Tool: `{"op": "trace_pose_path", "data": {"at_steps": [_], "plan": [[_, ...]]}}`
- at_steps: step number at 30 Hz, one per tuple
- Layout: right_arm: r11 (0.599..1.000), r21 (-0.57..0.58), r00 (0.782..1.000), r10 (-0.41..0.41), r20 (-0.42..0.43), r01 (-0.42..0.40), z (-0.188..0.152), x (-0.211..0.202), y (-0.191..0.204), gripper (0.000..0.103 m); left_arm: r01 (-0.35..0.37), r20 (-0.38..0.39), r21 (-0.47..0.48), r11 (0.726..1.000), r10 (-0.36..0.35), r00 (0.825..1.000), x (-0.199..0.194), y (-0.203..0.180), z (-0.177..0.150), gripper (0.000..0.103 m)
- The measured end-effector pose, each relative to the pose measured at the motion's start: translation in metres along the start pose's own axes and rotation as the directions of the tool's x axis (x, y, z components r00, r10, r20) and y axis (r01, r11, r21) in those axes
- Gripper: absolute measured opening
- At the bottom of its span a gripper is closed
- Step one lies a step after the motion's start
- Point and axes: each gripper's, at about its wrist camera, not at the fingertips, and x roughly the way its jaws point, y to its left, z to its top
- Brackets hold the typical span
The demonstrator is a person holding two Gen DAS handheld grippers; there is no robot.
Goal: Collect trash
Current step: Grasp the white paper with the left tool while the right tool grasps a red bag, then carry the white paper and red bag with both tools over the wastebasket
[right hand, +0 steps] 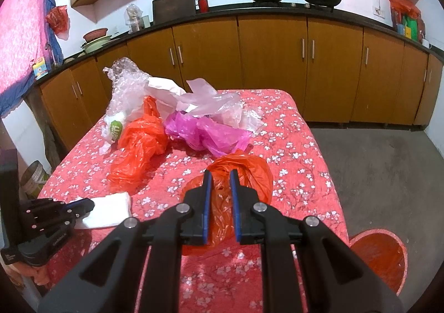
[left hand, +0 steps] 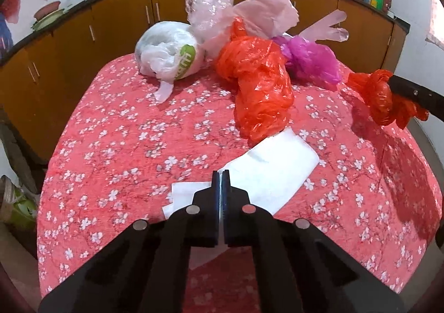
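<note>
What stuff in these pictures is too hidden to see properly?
- White paper: left wrist view, near end hidden behind the left gripper fingers.
- Red bin: right wrist view, cut off by the table and picture edge.
- White bag: right wrist view, mostly behind the orange bag.

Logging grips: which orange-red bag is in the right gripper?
The small crumpled orange-red bag between the right gripper fingers, nearest the table's right edge; the larger one lies free.
</note>
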Motion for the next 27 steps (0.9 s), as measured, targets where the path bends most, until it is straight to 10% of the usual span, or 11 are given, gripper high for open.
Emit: {"op": "trace_pose_path", "data": {"at_steps": [27], "plan": [[0.996, 0.004, 0.995, 0.089, 0.056, -0.089, 0.007, -0.036, 0.006, 0.014, 0.119, 0.254, -0.146, 0.982, -0.079, 0.964, -0.084, 0.016, 0.033, 0.001]]}}
